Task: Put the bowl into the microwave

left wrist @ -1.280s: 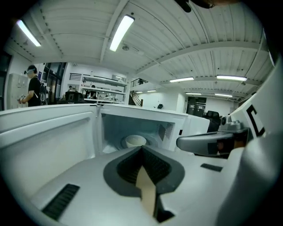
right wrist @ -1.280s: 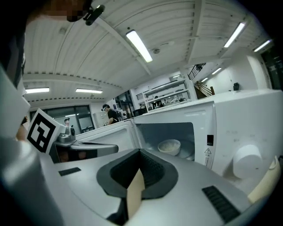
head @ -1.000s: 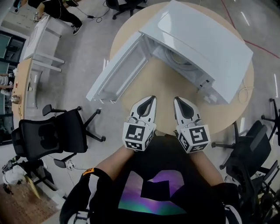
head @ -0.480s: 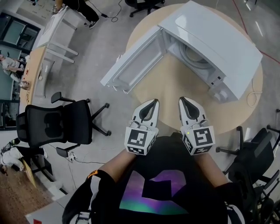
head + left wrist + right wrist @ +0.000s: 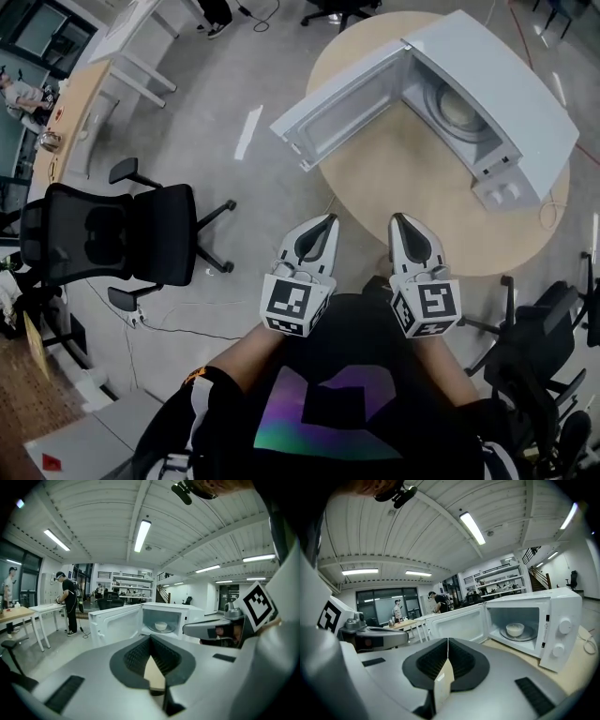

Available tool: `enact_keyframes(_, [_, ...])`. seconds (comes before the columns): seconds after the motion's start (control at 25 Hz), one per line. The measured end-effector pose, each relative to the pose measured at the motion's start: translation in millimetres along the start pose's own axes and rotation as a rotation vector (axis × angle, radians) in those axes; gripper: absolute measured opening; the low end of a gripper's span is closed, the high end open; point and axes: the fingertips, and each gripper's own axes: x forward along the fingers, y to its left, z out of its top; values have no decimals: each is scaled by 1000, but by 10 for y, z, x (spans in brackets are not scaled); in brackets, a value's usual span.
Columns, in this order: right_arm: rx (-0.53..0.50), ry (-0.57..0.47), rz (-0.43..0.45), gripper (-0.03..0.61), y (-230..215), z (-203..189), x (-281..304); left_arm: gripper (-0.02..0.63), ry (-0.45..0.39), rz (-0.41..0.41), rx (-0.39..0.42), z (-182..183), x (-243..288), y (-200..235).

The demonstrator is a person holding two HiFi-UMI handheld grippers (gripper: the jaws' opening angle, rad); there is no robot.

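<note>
A white microwave (image 5: 497, 103) stands on a round wooden table (image 5: 394, 178), its door (image 5: 337, 108) swung open to the left. A white bowl (image 5: 457, 110) sits inside on the turntable; it also shows in the left gripper view (image 5: 161, 626) and in the right gripper view (image 5: 515, 629). My left gripper (image 5: 325, 222) and right gripper (image 5: 399, 220) are held side by side close to my body, short of the table edge. Both are shut with nothing between the jaws. Each points toward the open microwave (image 5: 534, 620) from a distance.
A black office chair (image 5: 112, 234) stands on the floor to my left, another (image 5: 544, 328) at my right beside the table. A thin cable (image 5: 553, 211) lies at the table's right rim. Desks and people (image 5: 68, 602) are far off at the left.
The microwave and table have slid up and to the right in the head view and look farther off. Both grippers stay shut, side by side near my body.
</note>
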Motion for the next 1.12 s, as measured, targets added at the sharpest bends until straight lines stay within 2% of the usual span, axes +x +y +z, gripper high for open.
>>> enact_keyframes(0.28, [0,-5,-60,18,824,-210,-288,46,-17,-17,-28,-250,-880,293])
enact_keyframes(0.56, [-3,-8,-91,18,1522,-423,-570,46,-29,-24,-23,-423,-1625,461])
enact_keyframes(0.84, [-11,0,-117,17,1958,-597,-796,46,-41,-35,-29,-589,-2100,484])
enact_keyframes(1.12, [-21,22,-132,17,2194,-829,-1035,46,-52,-60,-24,-721,-2324,354])
